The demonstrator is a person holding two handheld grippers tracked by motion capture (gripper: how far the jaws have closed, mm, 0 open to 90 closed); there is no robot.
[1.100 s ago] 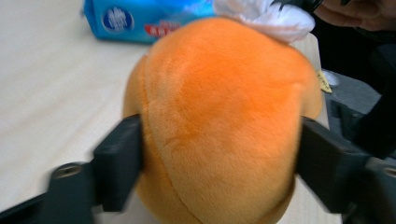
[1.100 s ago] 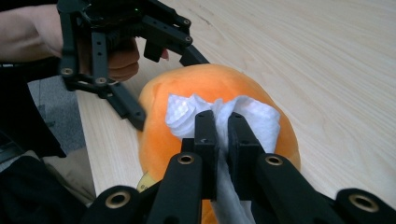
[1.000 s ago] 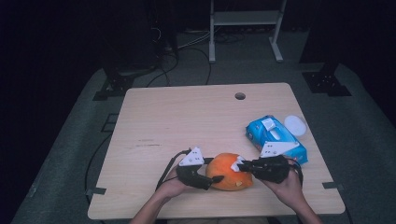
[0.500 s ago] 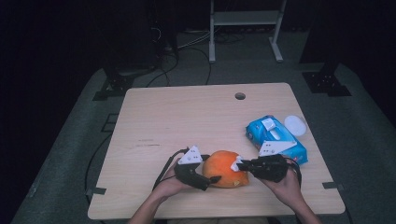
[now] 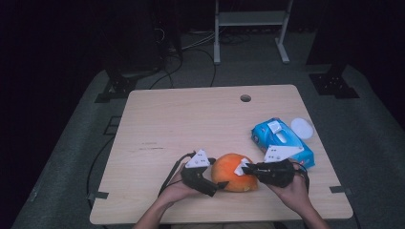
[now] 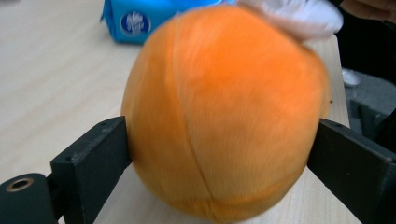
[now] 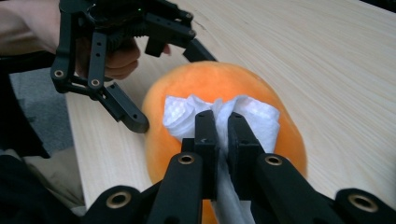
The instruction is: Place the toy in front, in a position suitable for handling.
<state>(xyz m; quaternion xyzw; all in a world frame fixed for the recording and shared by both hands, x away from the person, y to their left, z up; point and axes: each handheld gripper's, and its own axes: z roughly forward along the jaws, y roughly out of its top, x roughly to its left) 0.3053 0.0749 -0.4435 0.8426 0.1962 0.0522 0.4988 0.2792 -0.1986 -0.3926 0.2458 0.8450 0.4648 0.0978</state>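
Behind the orange ball [image 6: 224,112], a blurred white tissue [image 6: 299,16] is half hidden

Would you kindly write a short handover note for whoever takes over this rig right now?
Left claw: its jaws have just been opening; they stand wide on either side of the orange plush ball, at or just off its flanks.
Right claw: shut on a white tissue that rests against the ball's top.
The ball sits on the wooden table near its front edge; the blue tissue pack lies to its right, with a white round lid beside it.
Done: tissue pulled out and brought to the ball.
Left, probably: finish wiping the ball, then put the tissue down.
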